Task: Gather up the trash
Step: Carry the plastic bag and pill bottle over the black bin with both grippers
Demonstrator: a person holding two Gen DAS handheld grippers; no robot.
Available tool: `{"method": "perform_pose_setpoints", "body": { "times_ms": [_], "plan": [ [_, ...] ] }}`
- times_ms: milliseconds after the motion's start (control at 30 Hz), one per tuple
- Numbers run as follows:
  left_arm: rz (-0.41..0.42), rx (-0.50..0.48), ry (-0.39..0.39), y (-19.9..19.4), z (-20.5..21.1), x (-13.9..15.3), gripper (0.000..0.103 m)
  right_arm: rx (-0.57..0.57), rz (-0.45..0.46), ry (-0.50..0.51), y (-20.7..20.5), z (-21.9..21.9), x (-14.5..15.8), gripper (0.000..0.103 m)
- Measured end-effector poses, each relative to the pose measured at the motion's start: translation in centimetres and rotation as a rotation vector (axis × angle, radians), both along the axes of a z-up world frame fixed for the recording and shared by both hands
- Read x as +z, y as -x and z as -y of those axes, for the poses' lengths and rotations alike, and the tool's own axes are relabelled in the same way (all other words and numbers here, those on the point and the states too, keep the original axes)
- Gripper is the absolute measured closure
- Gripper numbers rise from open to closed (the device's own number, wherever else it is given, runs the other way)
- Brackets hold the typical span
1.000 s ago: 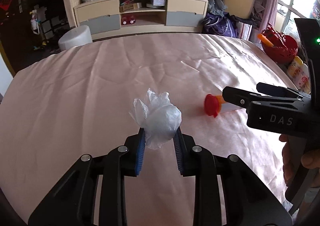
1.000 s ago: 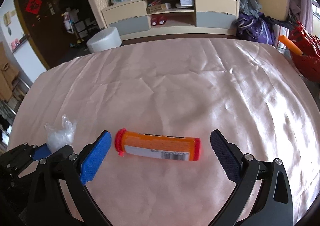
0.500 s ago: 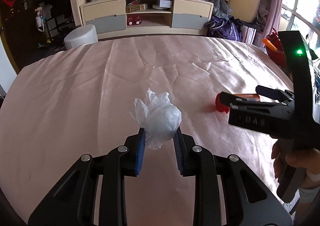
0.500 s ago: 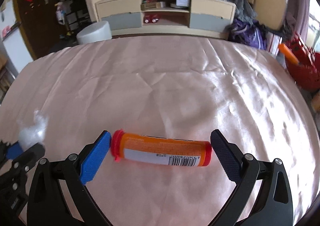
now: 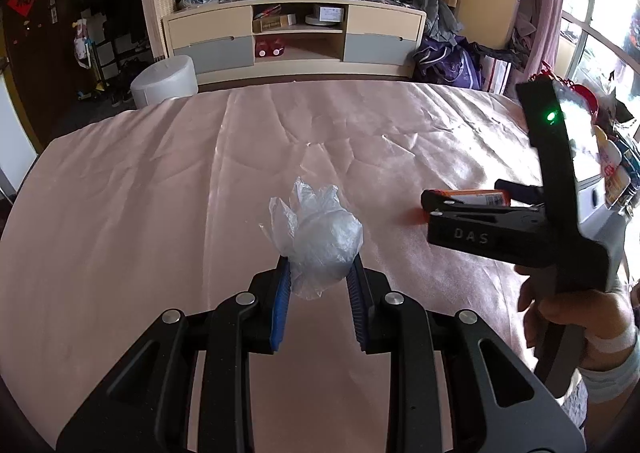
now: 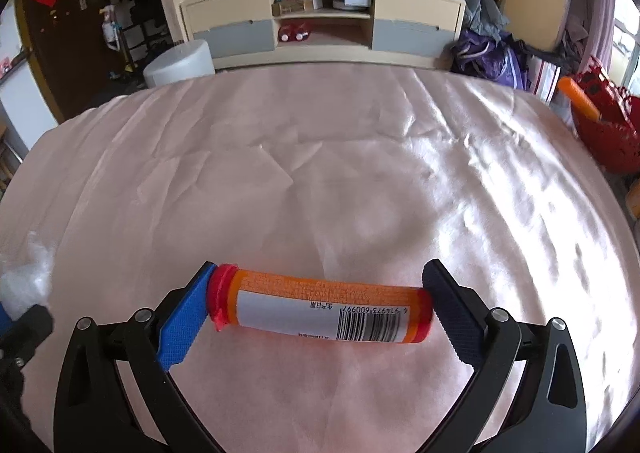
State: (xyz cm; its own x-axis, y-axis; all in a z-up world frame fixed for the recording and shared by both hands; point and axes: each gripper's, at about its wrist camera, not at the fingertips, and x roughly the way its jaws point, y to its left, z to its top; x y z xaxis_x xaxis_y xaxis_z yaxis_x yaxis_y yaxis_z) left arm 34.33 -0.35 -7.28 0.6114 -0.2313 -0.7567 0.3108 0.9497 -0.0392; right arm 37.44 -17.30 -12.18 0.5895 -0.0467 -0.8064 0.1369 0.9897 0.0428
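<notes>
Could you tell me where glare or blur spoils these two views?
Right wrist view: window glare whitens the cloth on the right, and the plastic bag at the left edge is blurred; the tube is sharp. Left wrist view: the window is blown out, the bag is sharp, and both views bend at the edges.

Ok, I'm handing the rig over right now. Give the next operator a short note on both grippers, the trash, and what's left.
Left gripper: shut on the crumpled plastic bag, held above the pink tablecloth.
Right gripper: pads touch both ends of the orange tube, gripping it lengthwise; whether it is off the cloth is hard to tell.
Done: both pieces of trash are in the grippers.
Left: carry both to a bin; none is in view. An end-to-end grip may slip, so move gently.
</notes>
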Motion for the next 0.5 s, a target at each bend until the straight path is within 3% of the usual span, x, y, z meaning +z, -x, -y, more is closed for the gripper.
{"method": "perform_pose_setpoints", "body": {
  "times_ms": [233,500],
  "plan": [
    [0.014,0.008,-0.013,0.8,0.0,1.0,0.078,0.005,0.002,-0.055,0.8,0.5,0.2,0.002],
    [0.054,0.013,-0.012,4.2,-0.3,3.7,0.078,0.065,0.088,-0.078,6.5,0.8,5.3,0.002]
  ]
}}
